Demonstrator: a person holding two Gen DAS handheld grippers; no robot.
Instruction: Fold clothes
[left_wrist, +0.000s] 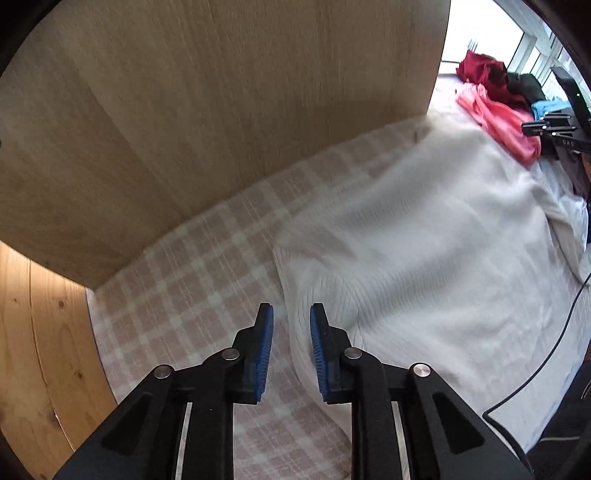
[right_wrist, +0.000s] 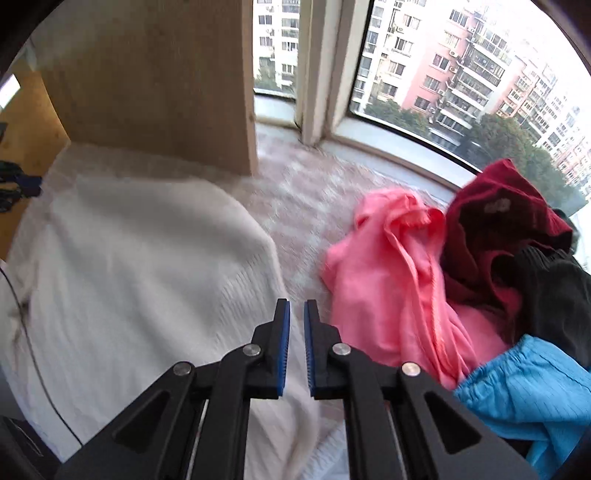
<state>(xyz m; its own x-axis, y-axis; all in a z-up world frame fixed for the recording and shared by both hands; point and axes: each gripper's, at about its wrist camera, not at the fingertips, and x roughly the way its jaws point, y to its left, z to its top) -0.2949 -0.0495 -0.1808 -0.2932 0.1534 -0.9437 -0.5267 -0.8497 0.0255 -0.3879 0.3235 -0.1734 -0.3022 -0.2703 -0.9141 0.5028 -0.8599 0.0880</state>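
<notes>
The white sweater is spread on the checked bed. Nothing is pinched by the slightly spread left claw or the nearly closed right claw; an edge could be missed or only one layer caught.

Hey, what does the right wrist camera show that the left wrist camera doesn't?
Only the right wrist view shows the window with apartment blocks outside, and the right gripper from behind, jaws nearly closed with nothing between them. Only the left wrist view shows the wooden floor and the left gripper, jaws slightly apart and empty. Both show the white knit sweater, the checked bedcover, the wooden panel, and the pink garment in the pile.
</notes>
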